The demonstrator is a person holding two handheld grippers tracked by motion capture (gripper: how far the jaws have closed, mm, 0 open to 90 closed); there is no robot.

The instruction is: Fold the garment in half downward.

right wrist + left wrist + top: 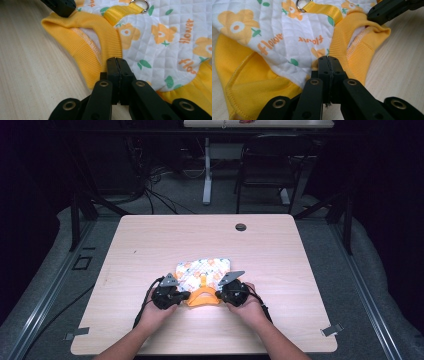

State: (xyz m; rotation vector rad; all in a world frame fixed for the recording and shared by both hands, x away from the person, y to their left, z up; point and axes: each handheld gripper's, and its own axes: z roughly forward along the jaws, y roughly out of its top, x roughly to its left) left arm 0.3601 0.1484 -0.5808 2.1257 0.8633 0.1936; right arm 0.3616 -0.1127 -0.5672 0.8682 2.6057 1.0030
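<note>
Tools, left (pixel 183 296) and right (pixel 218 295), each pinch the orange ribbed collar (pixel 202 298) of a small flowered garment (pixel 203 270) lying near-centre on the worktop (pixel 150 245). Jaws look fully clamped, probably on fabric. Pull apart evenly so neither grip slips.

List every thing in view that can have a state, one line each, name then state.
Left hand-held gripper: jaws shut on the garment's collar.
Right hand-held gripper: jaws shut on the same collar.
White quilted garment with orange flower print: lying flat on the light wooden table.
Yellow ribbed collar: gaping open.
Yellow webbing strap with metal ring: lying flat.
</note>
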